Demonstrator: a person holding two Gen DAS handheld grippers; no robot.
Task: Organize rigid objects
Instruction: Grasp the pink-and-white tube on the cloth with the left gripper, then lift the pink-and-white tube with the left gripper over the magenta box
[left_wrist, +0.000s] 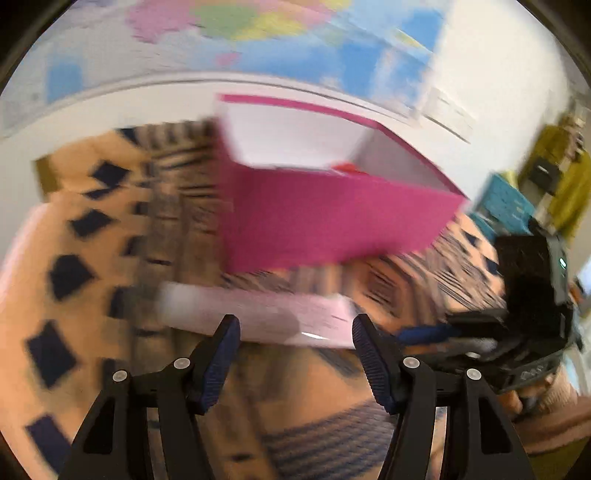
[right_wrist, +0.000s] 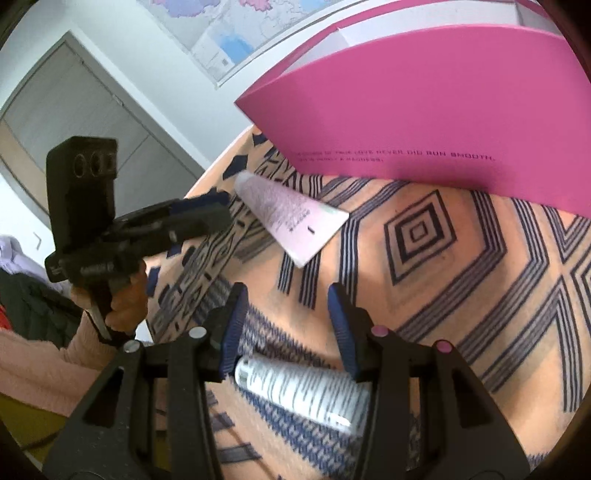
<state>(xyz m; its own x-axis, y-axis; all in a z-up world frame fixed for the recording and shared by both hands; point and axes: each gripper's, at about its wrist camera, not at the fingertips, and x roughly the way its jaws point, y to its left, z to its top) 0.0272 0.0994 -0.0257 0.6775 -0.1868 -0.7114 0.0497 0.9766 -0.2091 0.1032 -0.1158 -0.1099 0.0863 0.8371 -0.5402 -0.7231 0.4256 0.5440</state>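
1. Pink cardboard box (right_wrist: 424, 103), open-topped with white inner walls, stands on an orange cloth (right_wrist: 480, 258) patterned with dark blue lines.
2. Just in front of the box lies a pale pink tube (right_wrist: 291, 218), flat on the cloth, touched by neither tool.
3. Left gripper (left_wrist: 295, 354) hangs above that tube with its jaws about half apart and nothing between them (its view is badly blurred).
4. Right gripper (right_wrist: 286, 328) has its blue pads (right_wrist: 236, 325) parted; a white tube with dark print (right_wrist: 303, 395) lies below them, though I cannot tell whether it is pinched.
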